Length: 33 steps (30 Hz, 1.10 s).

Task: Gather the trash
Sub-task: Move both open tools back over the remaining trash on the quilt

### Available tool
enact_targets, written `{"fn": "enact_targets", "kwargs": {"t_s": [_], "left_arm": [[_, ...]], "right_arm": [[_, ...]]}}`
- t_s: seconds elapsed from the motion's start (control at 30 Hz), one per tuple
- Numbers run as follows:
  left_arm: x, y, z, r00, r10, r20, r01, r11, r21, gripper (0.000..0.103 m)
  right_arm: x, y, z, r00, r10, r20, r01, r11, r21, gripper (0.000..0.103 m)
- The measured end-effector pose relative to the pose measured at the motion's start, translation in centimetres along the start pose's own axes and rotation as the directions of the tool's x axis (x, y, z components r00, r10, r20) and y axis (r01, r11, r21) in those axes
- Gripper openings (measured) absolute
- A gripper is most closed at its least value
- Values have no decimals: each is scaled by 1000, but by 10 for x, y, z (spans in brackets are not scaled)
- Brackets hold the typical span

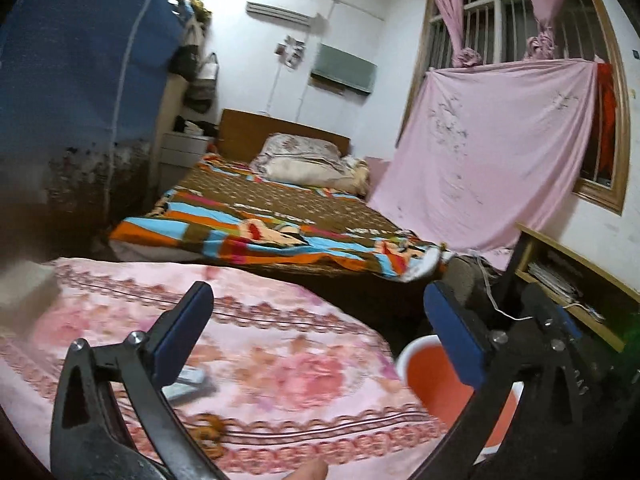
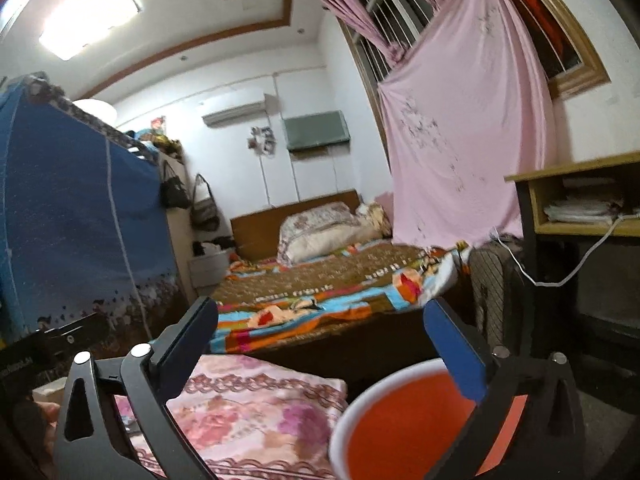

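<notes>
Bed (image 1: 280, 216) with striped blanket; pink sheet (image 2: 460, 128) over window.

An orange bin (image 1: 432, 380) with a white rim stands upright and open-topped on the floor just beside the pink floral bedspread (image 1: 248, 344). On that spread lie a small grey-white wrapper-like scrap (image 1: 188, 384) and, nearer the front edge, a blurred brown-orange scrap (image 1: 208, 434), both apart from the bin

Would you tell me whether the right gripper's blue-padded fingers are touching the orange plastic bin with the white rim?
Cannot tell. In the right wrist view the open right gripper overlaps the orange bin, with no plain gap or contact.
</notes>
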<state>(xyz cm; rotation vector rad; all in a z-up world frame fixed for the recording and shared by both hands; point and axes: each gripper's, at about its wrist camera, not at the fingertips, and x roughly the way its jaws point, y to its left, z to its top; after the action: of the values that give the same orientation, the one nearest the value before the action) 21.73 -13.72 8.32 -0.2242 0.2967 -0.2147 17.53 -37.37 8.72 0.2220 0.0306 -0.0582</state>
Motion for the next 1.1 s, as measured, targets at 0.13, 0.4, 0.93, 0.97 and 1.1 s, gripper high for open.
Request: {"fn": "enact_targets", "kwargs": {"t_s": [0.13,0.4,0.93,0.97,1.1], "left_arm": [[-12,19,0,998,53,27,-53,999,5,92],[-44,64,0,981,163,104,-165,986,18,92],[-87,113,-15,949,252,187,-271,959,86,92],[-87,113,-17,949,256,186,-277,956,99,92],[-85,115,-18,952,250,178,-275,952,137,92]], "right_arm": [[-3,20,-1,998,63,27,-63,998,-28,103],[-12,57,-6,983,170,64,-166,984,-72,103],[-23,127,-32,942,336,18,-324,918,-229,103],[-23,129,-34,939,345,6,-333,913,-237,103],[-17,141,-40,933,357,-53,-358,895,-266,103]]}}
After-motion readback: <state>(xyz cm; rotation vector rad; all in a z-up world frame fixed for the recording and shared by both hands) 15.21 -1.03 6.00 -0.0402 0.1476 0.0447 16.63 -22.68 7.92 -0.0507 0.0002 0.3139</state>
